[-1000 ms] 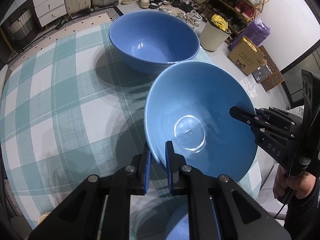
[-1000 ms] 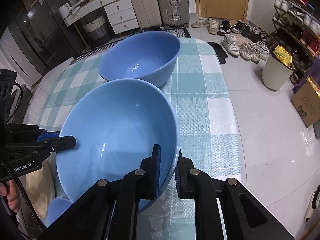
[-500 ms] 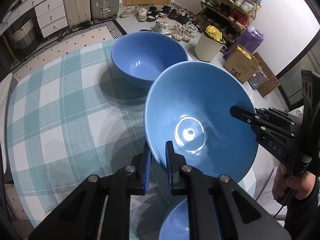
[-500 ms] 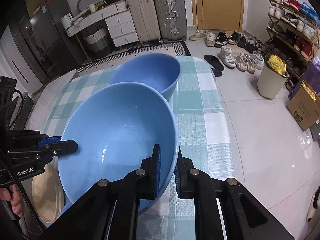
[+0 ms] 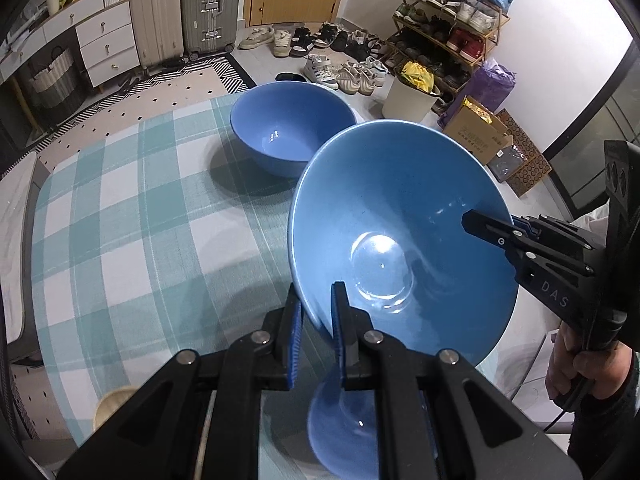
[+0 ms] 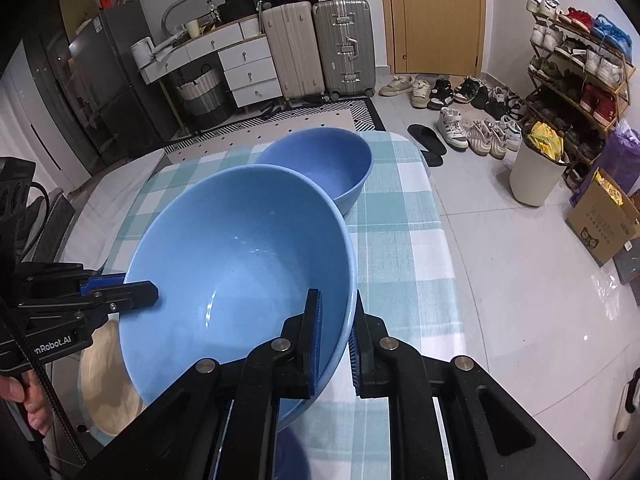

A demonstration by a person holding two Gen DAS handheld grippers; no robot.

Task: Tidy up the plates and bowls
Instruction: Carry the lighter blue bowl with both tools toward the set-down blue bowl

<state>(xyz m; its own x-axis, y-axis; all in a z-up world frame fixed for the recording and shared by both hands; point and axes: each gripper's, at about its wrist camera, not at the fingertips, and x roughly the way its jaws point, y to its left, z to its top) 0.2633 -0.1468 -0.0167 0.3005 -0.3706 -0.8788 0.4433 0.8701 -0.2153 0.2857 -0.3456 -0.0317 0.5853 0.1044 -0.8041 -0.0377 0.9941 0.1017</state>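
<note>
Both grippers have the big blue bowl (image 5: 404, 240) up off the checked tablecloth (image 5: 120, 220), tilted, one on each side. The left gripper (image 5: 316, 320) pinches the near rim, one finger inside and one outside; the right gripper (image 6: 334, 336) does the same on the opposite rim.

The second blue bowl (image 5: 292, 136) sits upright at the far end of the table, close to the cloth's far edge, with floor beyond. In the left view the held bowl's rim overlaps its right side; whether they touch, I cannot tell. Left of both bowls the cloth runs wide and bare.

The right view picks up a pale wooden plate (image 6: 104, 376) under the held bowl's left side. The left view catches only a sliver of it, but shows a smaller blue dish (image 5: 344, 420) right below the gripper.

Lettering now: "DAS" on the right gripper's body in the left view, and "nRobot.AI", its start cut off, on the left gripper in the right view.
</note>
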